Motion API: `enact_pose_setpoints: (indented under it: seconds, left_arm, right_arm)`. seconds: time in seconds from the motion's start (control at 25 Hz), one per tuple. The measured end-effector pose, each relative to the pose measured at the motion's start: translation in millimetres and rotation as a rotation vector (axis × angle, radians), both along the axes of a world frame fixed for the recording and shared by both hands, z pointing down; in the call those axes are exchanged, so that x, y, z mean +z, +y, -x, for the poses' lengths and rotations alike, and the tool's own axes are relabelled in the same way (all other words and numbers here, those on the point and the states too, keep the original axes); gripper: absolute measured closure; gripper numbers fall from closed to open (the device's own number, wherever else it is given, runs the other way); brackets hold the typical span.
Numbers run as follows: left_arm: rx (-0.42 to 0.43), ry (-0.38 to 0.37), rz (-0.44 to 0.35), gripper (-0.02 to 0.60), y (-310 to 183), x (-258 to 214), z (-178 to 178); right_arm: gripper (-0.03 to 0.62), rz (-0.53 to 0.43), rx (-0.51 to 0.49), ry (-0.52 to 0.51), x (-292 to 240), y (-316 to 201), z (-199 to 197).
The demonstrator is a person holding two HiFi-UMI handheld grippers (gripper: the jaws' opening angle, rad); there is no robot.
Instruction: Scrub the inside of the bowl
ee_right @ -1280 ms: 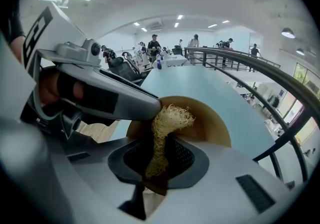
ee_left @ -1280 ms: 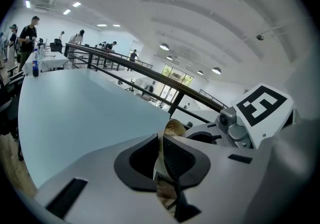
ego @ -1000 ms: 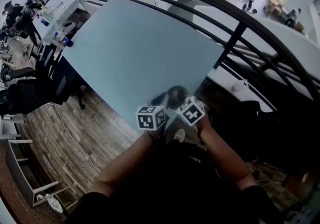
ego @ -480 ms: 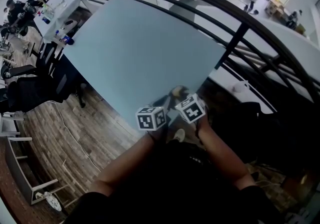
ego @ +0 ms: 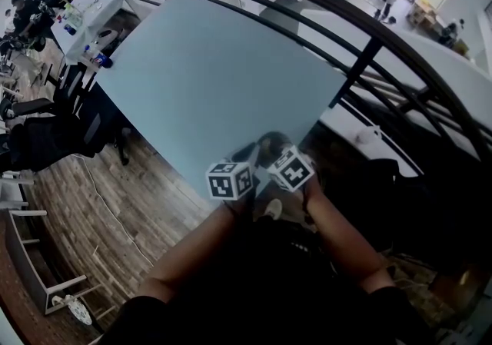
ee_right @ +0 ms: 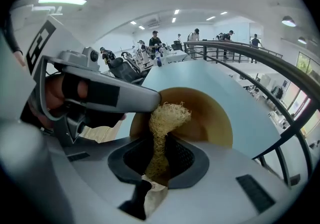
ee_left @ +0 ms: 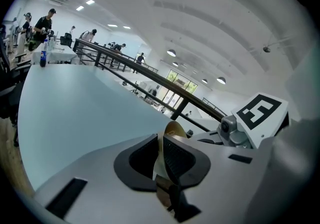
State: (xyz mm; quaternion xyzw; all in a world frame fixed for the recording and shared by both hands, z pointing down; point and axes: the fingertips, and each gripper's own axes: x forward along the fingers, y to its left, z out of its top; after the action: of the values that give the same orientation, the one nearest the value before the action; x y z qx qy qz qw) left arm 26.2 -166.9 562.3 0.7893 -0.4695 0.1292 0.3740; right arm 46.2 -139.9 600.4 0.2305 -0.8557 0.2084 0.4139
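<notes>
- We're up on a mezzanine: a big pale-blue table (ego: 192, 82) with a smooth matte top, a black railing (ego: 360, 65) curving behind it, and wood flooring off to the side.
- The bowl (ee_right: 212, 113) is at the near corner of that table, right in front of us. It's tipped up so its hollow faces the right gripper. We can't tell if its base touches the tabletop.
- It's round and shallow with a tan, slightly glossy inside and a thin wall. It looks rigid, so it should take some pushing.
- The scrubber (ee_right: 169, 114) is a pale yellow tangle of coarse fibres, loofah-ish. Its loose end fans out against the bowl's inner wall, just under the rim.
- The right gripper (ee_right: 159, 155) is clenched on the lower part of the scrubber. That leaves the fluffy end free to rub, which seems to be the point.
- The left gripper (ee_left: 161, 145) pinches the bowl's rim edge-on between its ribbed dark pads. We reckon that's to brace the bowl so it doesn't skate away under the scrubbing.
- The two grippers sit close together, nearly touching.
</notes>
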Motion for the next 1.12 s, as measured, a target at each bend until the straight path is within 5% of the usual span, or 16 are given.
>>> enact_pose_setpoints:
  seconds: [0.32, 0.56, 1.12]
  left_arm:
    - [-0.041, -0.006, -0.051, 0.555, -7, -8, 1]
    - [0.015, -0.012, -0.038, 0.556, -3, -5, -16]
    - [-0.081, 0.0, -0.073, 0.551, -7, -10, 12]
  right_arm:
    - [0.522, 0.028, 0.221, -0.102, -6, -18, -16]
    - [0.522, -0.008, 0.149, -0.043, -10, -21, -14]
    - [0.522, 0.065, 0.335, -0.129, -3, -30, -19]
